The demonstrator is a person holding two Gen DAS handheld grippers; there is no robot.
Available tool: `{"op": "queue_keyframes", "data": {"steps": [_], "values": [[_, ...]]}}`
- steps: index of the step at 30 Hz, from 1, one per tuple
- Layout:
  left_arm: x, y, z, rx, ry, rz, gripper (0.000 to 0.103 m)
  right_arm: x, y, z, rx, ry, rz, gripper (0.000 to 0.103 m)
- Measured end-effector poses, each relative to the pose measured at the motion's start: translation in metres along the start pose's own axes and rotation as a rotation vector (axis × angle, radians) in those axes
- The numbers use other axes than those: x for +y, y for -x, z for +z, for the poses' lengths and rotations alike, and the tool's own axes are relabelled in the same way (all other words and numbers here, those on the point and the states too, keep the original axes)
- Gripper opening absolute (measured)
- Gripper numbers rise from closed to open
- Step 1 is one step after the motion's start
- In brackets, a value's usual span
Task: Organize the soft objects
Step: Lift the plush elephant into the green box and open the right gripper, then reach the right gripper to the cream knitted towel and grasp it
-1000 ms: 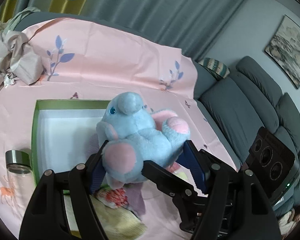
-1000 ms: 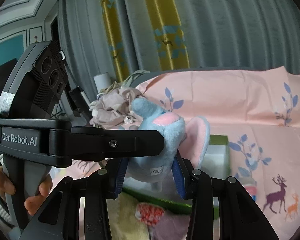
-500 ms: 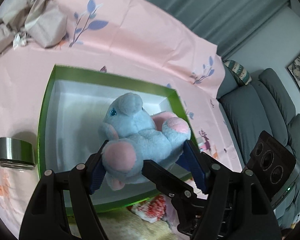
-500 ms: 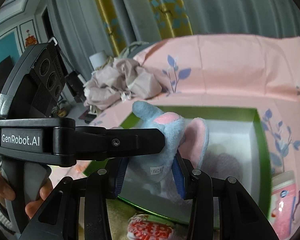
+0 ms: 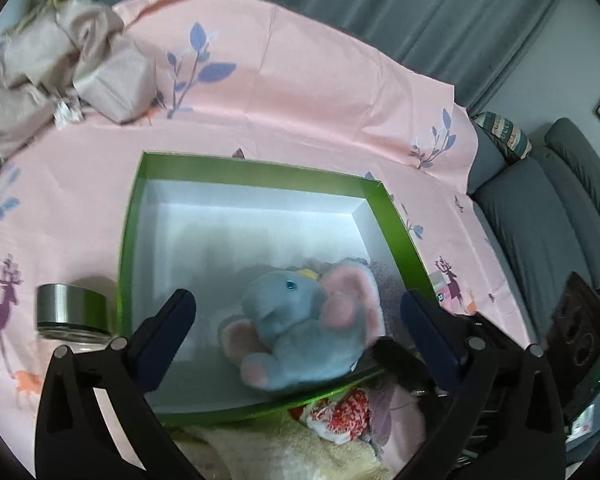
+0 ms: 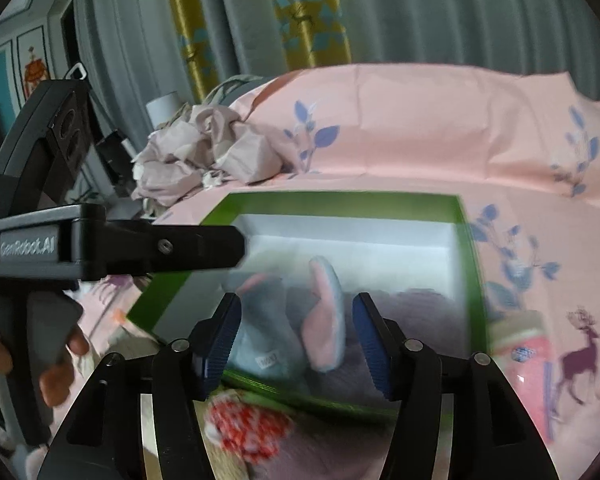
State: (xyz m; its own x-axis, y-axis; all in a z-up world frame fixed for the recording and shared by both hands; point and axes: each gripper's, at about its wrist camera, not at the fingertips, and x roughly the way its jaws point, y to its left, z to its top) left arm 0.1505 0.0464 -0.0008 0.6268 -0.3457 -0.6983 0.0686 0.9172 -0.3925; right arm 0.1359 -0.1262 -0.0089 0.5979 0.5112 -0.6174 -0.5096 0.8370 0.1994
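Blue elephant (image 5: 300, 332), seemingly 1, inside 1 box (image 5: 260, 172).

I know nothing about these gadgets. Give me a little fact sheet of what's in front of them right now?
Toy: blue and pink plush elephant, lying inside the box, near its front right corner
Box: green rim, white inside
Left gripper: open, not touching the toy
Right gripper: open
Beside the box: metal-lidded jar
Farther back: crumpled beige cloth
Surface: pink printed sheet
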Motion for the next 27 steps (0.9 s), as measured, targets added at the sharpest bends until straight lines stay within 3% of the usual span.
{"op": "queue_keyframes", "data": {"steps": [10, 18, 27], "values": [[-0.028, 0.047, -0.024, -0.093, -0.089, 0.123, 0.102, 0.002, 0.071, -0.024, -0.074, -0.005, -0.064, 0.061], [-0.052, 0.080, -0.053, -0.149, -0.146, 0.205, 0.102, 0.011, 0.104, -0.038, -0.073, -0.020, -0.147, 0.061], [-0.066, 0.099, -0.082, -0.137, -0.158, 0.196, 0.102, 0.030, 0.125, -0.056, -0.074, -0.005, -0.122, 0.061]]}}
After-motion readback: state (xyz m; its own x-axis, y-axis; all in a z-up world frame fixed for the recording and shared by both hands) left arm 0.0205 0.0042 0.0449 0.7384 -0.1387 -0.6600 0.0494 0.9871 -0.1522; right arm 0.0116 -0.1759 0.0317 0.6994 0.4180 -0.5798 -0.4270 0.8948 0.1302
